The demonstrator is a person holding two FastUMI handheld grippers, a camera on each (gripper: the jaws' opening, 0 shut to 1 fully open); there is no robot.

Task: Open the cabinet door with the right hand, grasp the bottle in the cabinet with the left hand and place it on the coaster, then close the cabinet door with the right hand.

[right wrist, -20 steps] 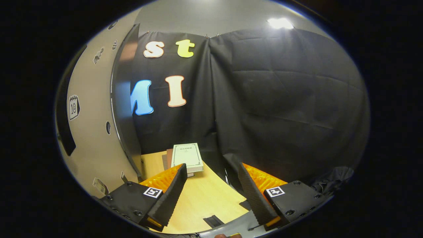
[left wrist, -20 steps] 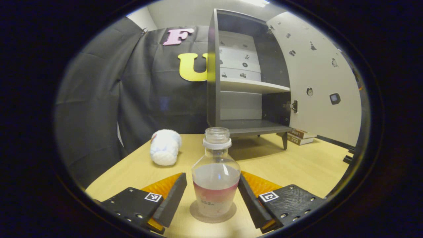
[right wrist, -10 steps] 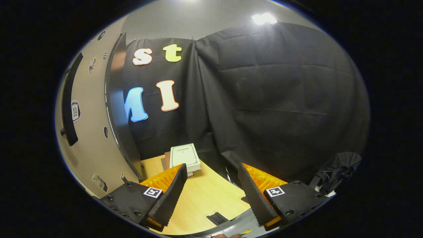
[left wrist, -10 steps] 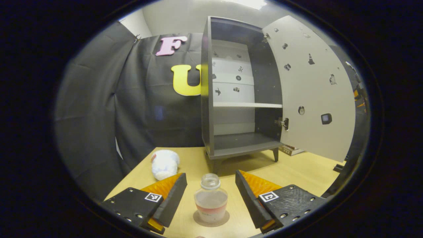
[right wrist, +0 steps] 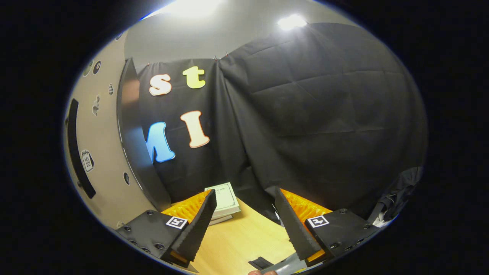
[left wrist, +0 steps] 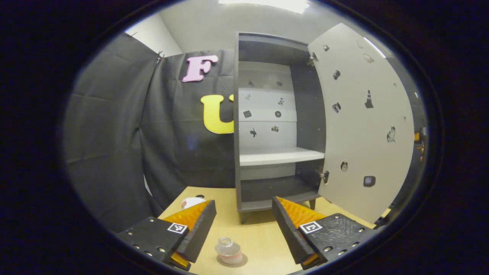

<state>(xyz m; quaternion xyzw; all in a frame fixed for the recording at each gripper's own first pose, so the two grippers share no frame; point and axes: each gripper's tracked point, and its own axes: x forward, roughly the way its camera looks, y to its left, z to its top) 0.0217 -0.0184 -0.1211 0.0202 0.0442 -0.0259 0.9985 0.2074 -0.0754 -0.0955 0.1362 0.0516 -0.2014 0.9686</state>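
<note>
Bottle [left wrist: 228,250] stands on the coaster [left wrist: 241,261] on the counter [left wrist: 259,236], between and apart from the spread fingers of the left claw [left wrist: 241,225]. Cabinet [left wrist: 267,126] empty; door [left wrist: 363,126] wide open. Right claw [right wrist: 244,221] spread, holding nothing, beside the door [right wrist: 95,152]. Placement judged complete; closing remains: right claw must reach the door's outer face and push.

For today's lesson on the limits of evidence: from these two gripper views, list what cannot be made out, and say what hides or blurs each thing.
- Coaster, left gripper view: mostly covered by the bottle.
- White soft object, left gripper view: largely behind the left gripper finger.
- Books, right gripper view: cover print too small, partly behind the right gripper finger.
- Stickers on the cabinet door, left gripper view: too small.
</note>
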